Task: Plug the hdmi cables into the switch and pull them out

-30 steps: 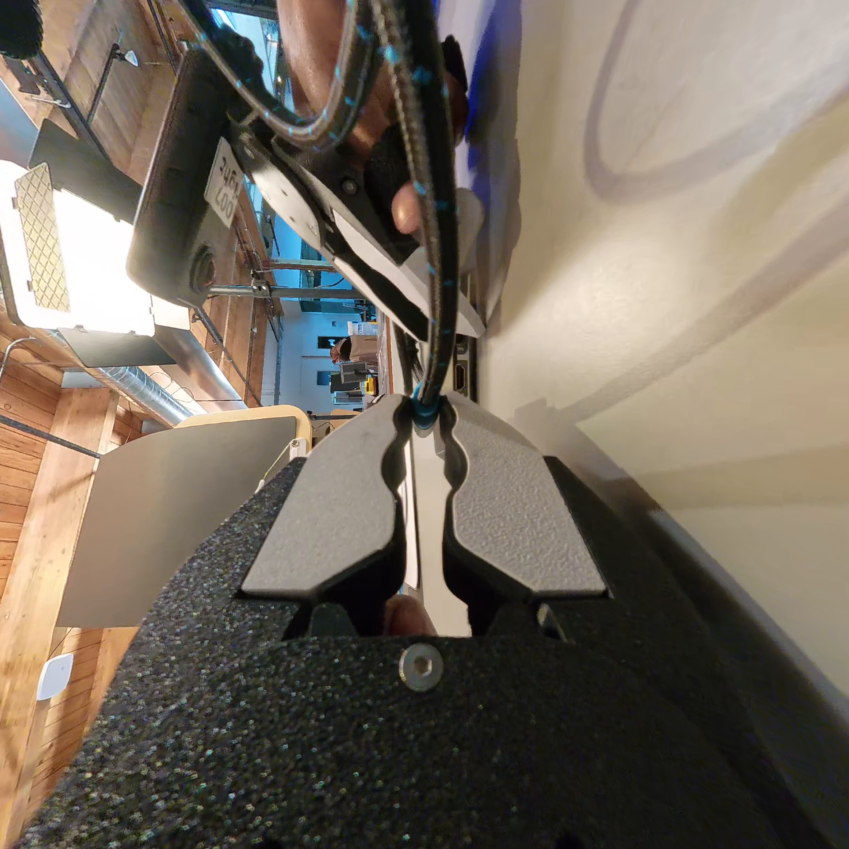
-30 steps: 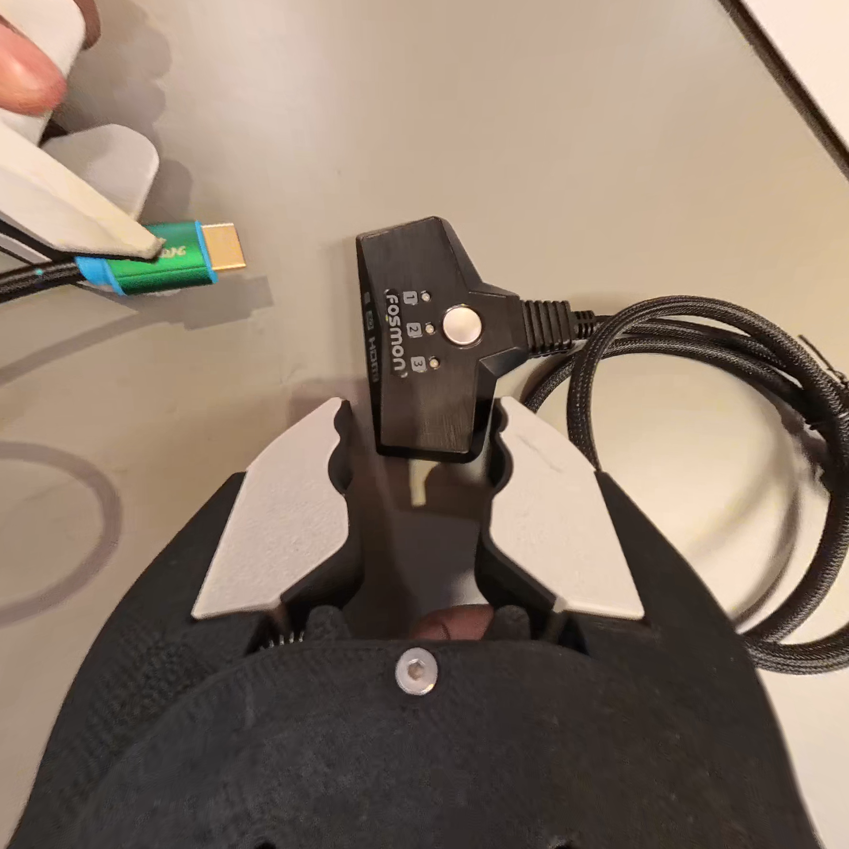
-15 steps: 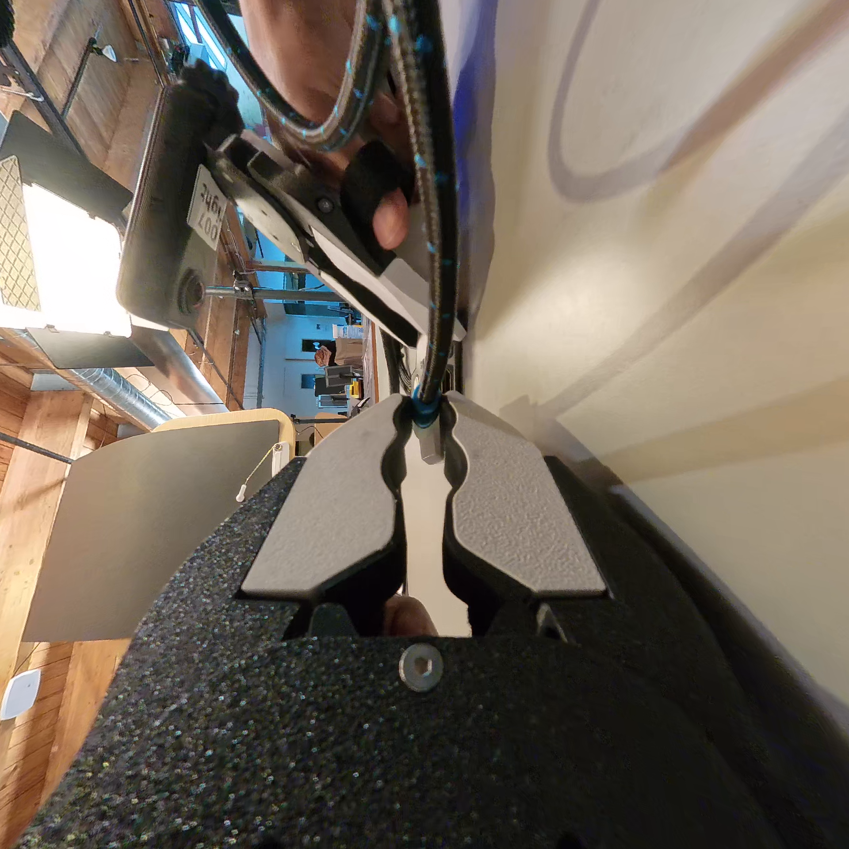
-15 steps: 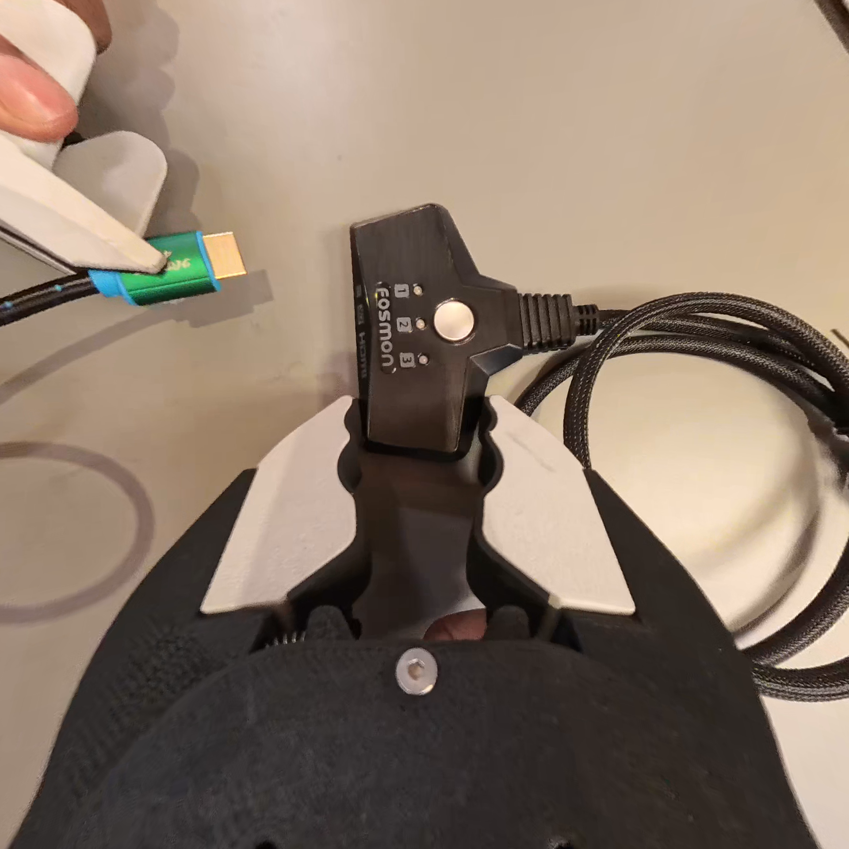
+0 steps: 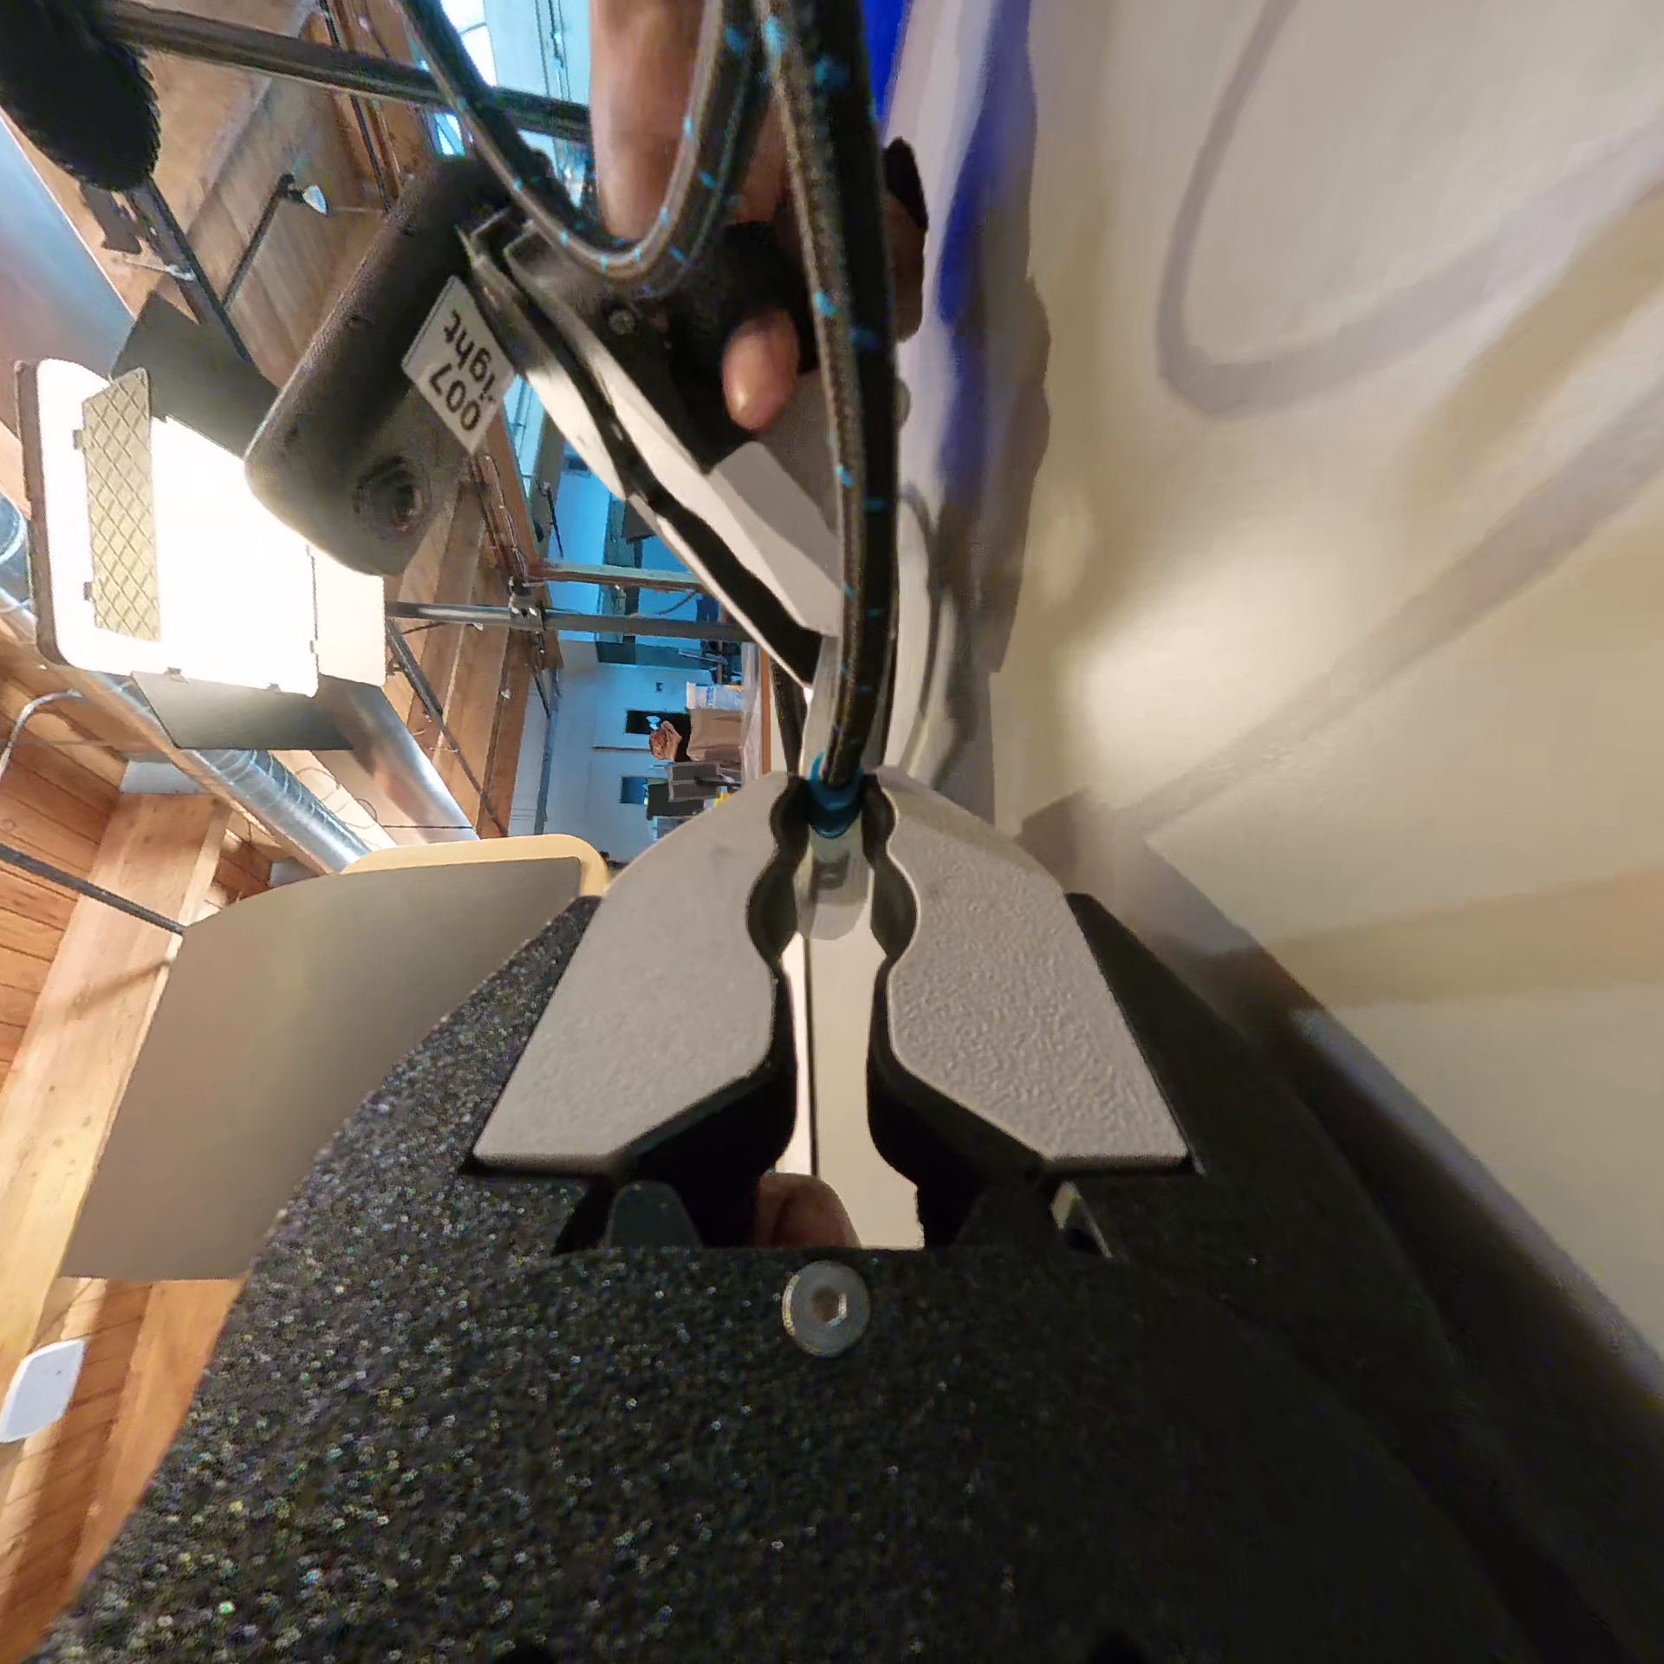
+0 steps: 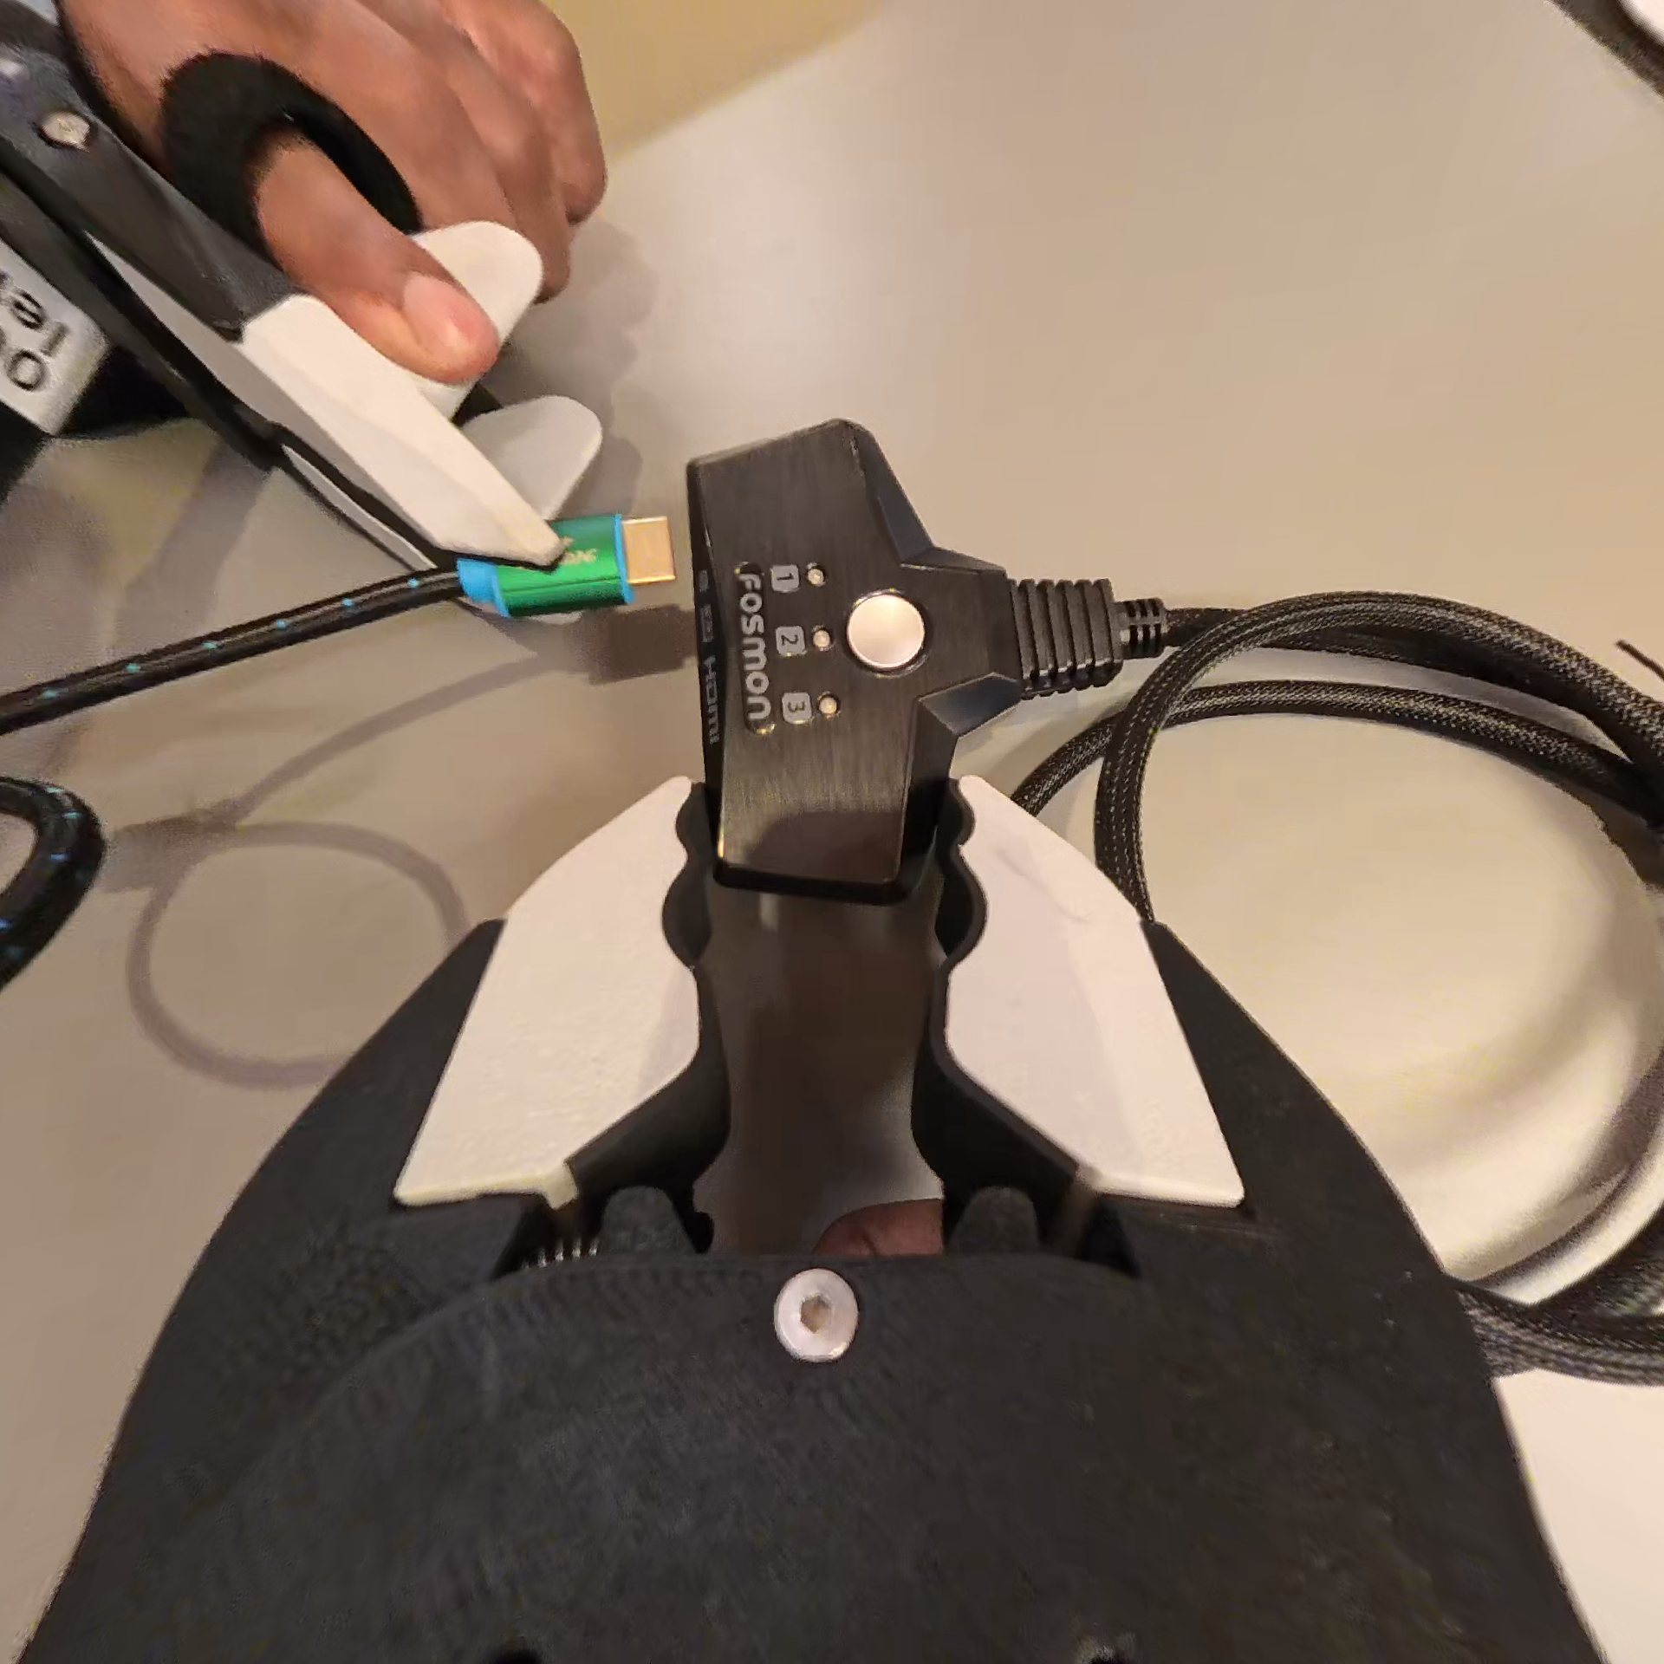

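In the right wrist view, my right gripper is shut on the near end of the black HDMI switch and holds it over the beige table. The left gripper comes in from the upper left, shut on a green HDMI plug. The plug's gold tip is just short of the switch's port side, level with the top port. In the left wrist view, my left gripper pinches the plug's blue collar, and its blue-flecked black cable runs forward past the right gripper.
The switch's thick black braided cable lies coiled on the table to the right. A loop of the blue-flecked cable lies at the left edge. A person's hand holds the left gripper. The left wrist view shows a chair back and a lamp beyond the table.
My right gripper has moved forward and shut on the switch. The left gripper has carried the green plug rightward, from well apart to almost touching the switch's port side.
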A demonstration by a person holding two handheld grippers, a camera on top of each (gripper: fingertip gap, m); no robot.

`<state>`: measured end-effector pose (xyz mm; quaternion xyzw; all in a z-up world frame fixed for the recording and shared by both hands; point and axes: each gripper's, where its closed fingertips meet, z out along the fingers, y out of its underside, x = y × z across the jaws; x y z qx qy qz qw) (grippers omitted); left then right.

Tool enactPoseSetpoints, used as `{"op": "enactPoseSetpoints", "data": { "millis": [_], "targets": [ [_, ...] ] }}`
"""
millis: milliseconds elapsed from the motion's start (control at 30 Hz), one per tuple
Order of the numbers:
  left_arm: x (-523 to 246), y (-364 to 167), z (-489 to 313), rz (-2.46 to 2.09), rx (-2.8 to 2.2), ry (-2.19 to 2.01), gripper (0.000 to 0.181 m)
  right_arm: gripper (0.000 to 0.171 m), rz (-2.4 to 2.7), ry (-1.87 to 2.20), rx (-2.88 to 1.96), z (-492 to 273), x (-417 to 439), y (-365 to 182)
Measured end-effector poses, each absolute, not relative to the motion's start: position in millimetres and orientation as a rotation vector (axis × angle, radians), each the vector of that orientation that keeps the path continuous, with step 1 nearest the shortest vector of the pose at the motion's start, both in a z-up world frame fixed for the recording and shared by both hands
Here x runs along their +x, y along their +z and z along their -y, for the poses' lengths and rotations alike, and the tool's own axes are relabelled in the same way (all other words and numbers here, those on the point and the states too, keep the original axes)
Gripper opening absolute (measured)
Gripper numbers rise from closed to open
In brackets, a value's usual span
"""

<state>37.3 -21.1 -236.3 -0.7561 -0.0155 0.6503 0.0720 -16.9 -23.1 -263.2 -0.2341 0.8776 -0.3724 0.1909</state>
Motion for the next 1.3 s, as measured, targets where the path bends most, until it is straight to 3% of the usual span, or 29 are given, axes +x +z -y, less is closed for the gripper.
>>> {"op": "enactPoseSetpoints", "data": {
  "millis": [1300],
  "targets": [
    [42, -231, 7, -0.082, -2.278, 1.989, 0.011, 0.049, -2.469, -0.997, -0.726, 6, -10, -260]
  ]
}}
